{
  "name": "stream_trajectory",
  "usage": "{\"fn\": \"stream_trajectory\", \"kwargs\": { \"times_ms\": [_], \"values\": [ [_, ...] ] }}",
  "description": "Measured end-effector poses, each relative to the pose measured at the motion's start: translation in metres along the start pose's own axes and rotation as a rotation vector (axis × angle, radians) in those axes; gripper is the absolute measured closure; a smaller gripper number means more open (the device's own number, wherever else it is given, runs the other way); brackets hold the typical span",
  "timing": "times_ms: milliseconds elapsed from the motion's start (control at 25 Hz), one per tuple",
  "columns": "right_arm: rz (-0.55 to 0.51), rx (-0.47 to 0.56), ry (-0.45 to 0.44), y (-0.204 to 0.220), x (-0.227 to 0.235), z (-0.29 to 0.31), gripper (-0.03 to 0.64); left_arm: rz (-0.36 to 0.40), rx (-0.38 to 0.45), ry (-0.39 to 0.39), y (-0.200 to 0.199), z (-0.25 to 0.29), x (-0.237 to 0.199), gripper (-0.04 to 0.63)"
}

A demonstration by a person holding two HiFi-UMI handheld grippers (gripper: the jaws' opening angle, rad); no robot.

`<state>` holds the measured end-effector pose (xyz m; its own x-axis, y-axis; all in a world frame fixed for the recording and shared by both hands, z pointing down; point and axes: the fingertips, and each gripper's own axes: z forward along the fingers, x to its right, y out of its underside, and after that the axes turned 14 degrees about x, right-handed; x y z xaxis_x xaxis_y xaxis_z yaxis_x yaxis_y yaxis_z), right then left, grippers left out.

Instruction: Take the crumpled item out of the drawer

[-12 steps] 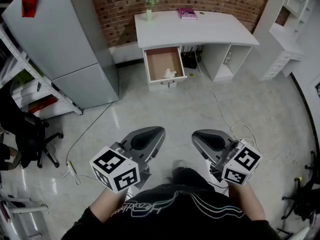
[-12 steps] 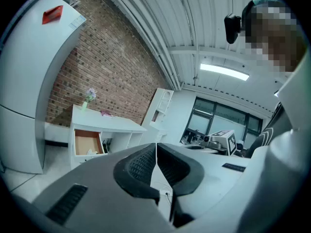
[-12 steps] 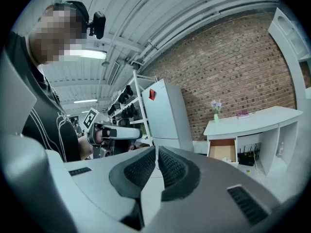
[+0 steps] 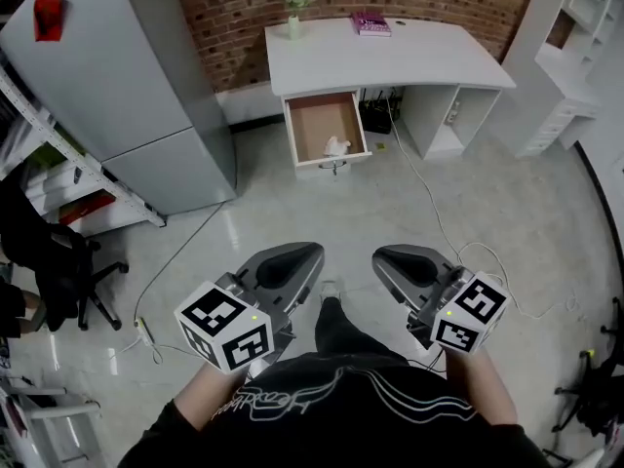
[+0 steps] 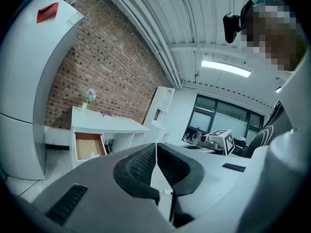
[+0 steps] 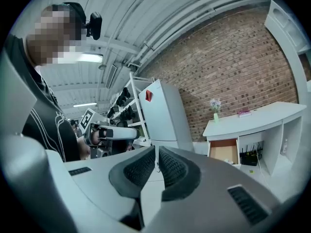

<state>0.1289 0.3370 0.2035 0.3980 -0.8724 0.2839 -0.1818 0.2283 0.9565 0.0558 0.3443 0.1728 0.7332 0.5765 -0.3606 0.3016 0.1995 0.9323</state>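
A white desk point(image 4: 390, 57) stands far ahead against the brick wall, with its drawer point(image 4: 326, 129) pulled out. A small white crumpled item point(image 4: 337, 146) lies near the drawer's front right corner. The drawer point(image 5: 89, 145) appears small in the left gripper view and the drawer point(image 6: 224, 152) likewise in the right gripper view. My left gripper point(image 4: 310, 253) and right gripper point(image 4: 382, 256) are held close to my body, well short of the desk. Both are shut with nothing between the jaws.
A grey refrigerator point(image 4: 117, 86) stands left of the desk. White shelves point(image 4: 570, 57) are at the right. A cable point(image 4: 439, 222) trails over the floor from the desk. A black office chair point(image 4: 58, 271) and a rack are at the left. A vase point(image 4: 294, 8) and a book point(image 4: 372, 23) sit on the desk.
I have stepped slightly forward; a foot now shows between the grippers. The desk sits a little further right and lower in the head view. Both grippers stay shut.
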Motion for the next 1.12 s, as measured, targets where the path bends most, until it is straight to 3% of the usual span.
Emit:
{"fn": "stream_trajectory", "kwargs": {
  "times_ms": [240,720,920,1120],
  "values": [
    [-0.001,-0.018,0.014,0.005,0.054,0.035,0.563,-0.015,-0.032,-0.011,0.002,0.042,-0.049,0.569],
    [0.079,-0.074,0.059,0.008,0.217,0.145,0.561,-0.065,-0.134,-0.031,-0.001,0.175,-0.202,0.569],
    [0.028,-0.136,0.043,0.01,0.266,0.186,0.561,-0.044,-0.139,-0.028,-0.011,0.214,-0.246,0.568],
    [-0.012,-0.17,0.062,0.017,0.292,0.214,0.561,-0.075,-0.133,-0.059,-0.005,0.215,-0.283,0.569]
  ]
}}
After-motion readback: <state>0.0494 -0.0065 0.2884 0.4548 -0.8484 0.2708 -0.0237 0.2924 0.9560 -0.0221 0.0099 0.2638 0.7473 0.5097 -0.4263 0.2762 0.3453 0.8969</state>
